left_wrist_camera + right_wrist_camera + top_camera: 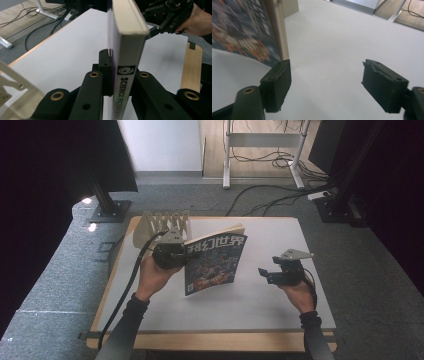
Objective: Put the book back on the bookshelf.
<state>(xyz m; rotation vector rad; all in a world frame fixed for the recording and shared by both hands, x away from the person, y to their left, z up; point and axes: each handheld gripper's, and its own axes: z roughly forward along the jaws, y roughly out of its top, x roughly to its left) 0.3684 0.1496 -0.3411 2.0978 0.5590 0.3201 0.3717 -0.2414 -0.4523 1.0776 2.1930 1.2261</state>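
Overhead, we see the white table point(260, 307) with its wooden edge, and near its far left corner a pale wooden rack point(165, 224) of upright slats. Our left hand point(152, 276) holds the left gripper point(170, 254) just in front of that rack, and the gripper grasps a magazine point(215, 262) by its spine edge — the cover, dark blue with large white characters across the top and a busy picture below, faces us and tilts, its lower corner close to the tabletop. A black cable point(125, 290) trails from this gripper down along the forearm. Well apart to the right, our right hand point(299, 295) holds the right gripper point(267, 274), a grey three-cornered plate on top, its jaws spread with nothing between them. Turning to the left gripper view, the two black jaws press on either side of the magazine point(125, 75), whose white spine rises upright between them and reads "SCIENCE FICTION" beneath a small swirl logo; the rack point(15, 95) sits blurred at the lower left, and the right gripper point(172, 17) with its hand shows at the upper right, above the far side of the table point(62, 50). Finally, in the right gripper view, the jaws stand wide apart over the bare white table point(324, 45) — the magazine point(242, 30) hangs at the upper left, its page edge just beyond the left jaw, not touching that we can tell.
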